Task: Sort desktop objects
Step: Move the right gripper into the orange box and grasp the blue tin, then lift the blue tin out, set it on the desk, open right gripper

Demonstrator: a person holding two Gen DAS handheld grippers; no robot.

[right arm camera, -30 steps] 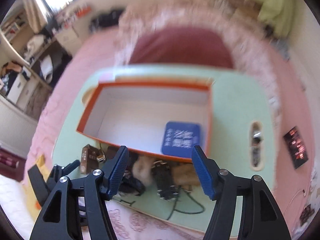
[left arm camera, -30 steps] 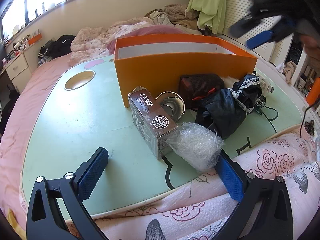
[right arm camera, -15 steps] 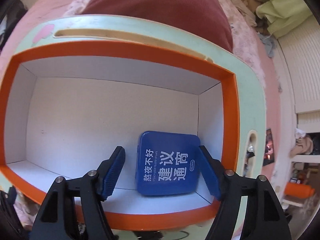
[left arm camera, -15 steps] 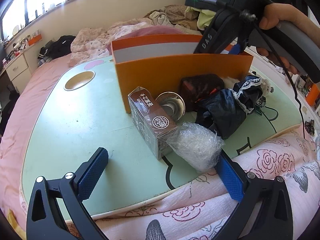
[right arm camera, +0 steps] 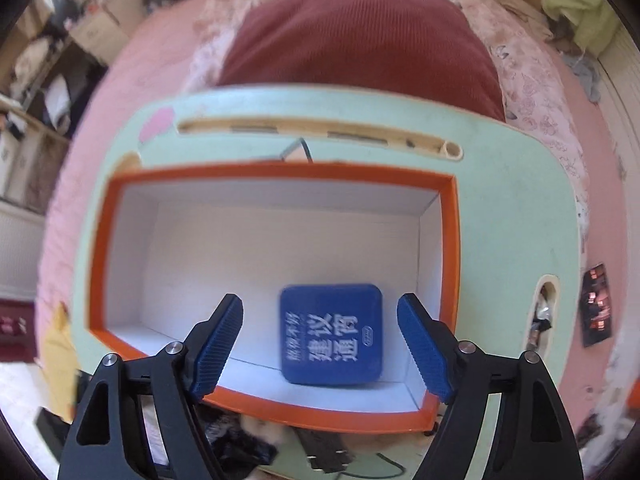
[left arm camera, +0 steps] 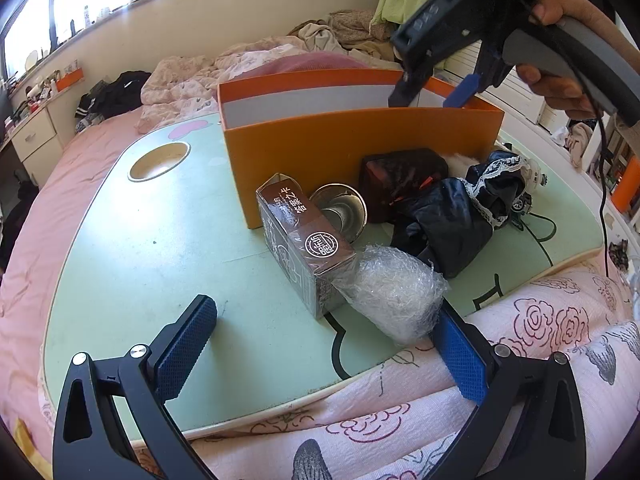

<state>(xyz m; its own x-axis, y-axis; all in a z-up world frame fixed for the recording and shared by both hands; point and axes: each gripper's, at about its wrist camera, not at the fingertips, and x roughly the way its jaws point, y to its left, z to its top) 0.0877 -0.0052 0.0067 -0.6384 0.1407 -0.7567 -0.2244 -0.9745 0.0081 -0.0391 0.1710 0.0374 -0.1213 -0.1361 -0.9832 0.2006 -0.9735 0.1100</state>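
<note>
An orange box point(left arm camera: 360, 148) with a white inside stands on the green lap table point(left arm camera: 160, 240); the right wrist view looks down into it point(right arm camera: 100, 240). A blue tin point(right arm camera: 331, 336) lies flat on its floor, near the right wall. My right gripper point(right arm camera: 320, 344) is open and empty above the tin; the left wrist view shows it over the box's right end point(left arm camera: 436, 92). My left gripper point(left arm camera: 320, 352) is open and empty at the table's near edge. In front of it lie a brown carton point(left arm camera: 304, 244) and a bubble-wrap bundle point(left arm camera: 396, 292).
Behind the carton lie a metal bowl point(left arm camera: 340, 212), a dark red pouch point(left arm camera: 400, 180), black cloth with lace point(left arm camera: 460, 216) and a cable point(left arm camera: 540, 228). The table has a round cup hole point(left arm camera: 159, 156) at far left. Pink bedding point(left arm camera: 440, 420) surrounds the table.
My right gripper dipped into the orange box over the blue tin, then rose back above it. The tin stays on the box floor. My left gripper has not moved.
</note>
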